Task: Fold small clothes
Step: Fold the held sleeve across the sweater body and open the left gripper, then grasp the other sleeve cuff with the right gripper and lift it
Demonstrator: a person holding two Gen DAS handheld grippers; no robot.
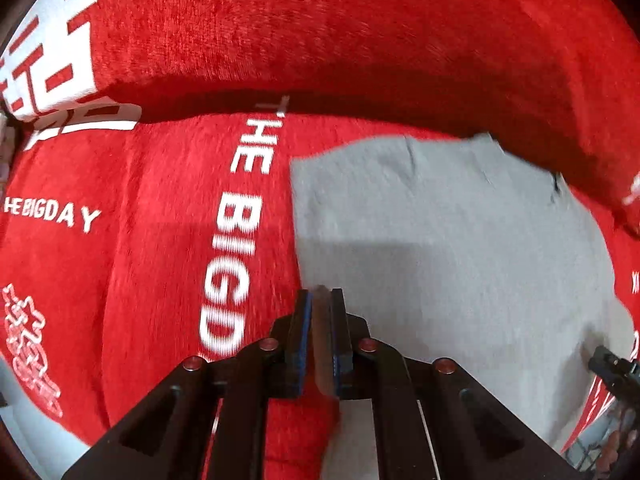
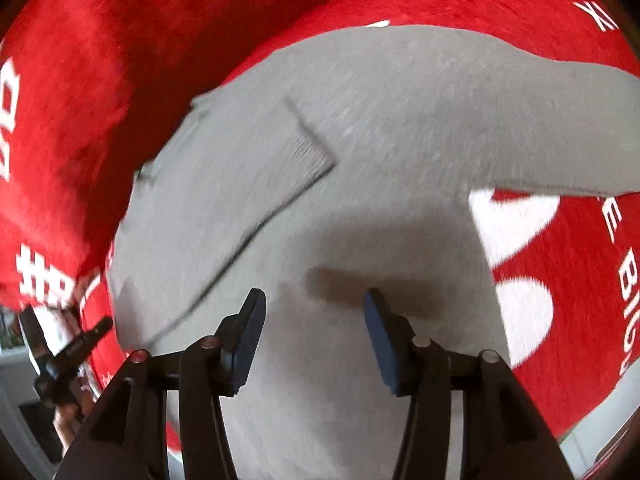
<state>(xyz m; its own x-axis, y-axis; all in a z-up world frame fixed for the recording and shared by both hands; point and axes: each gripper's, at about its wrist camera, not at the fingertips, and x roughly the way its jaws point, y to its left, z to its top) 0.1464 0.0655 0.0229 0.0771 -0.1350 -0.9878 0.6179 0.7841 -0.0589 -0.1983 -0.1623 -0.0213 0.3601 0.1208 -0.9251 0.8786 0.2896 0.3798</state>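
The left gripper [image 1: 320,300] has its two blue-padded fingers drawn close together, with only a narrow slot between them; something brownish and blurred sits in that slot, and I cannot tell whether it is cloth. Its tips sit right at the left edge of the grey garment [image 1: 448,248], where grey meets the red blanket [image 1: 152,248]. From there the garment spreads ahead and to the right, its far edge reaching close to a raised red fold [image 1: 360,32] behind it.

The right gripper [image 2: 314,300] stands with its fingers wide apart, nothing between them, poised over the middle of the grey garment [image 2: 380,128], and its shadow falls on the cloth just ahead of the tips. In this view the garment fills most of the frame. Its body runs from the gripper away toward the top, and one sleeve [image 2: 560,120] stretches out to the right, lying flat on the blanket. On the left, the other sleeve [image 2: 256,184] is folded in across the body, running diagonally, its ribbed cuff [image 2: 310,148] ending near the chest. The fabric is plain mid-grey knit, mostly smooth.

The red blanket [image 2: 580,280] beneath carries white lettering, partly "THE BIG DAY". The other gripper [image 2: 60,360] shows at the left edge, beside the garment.
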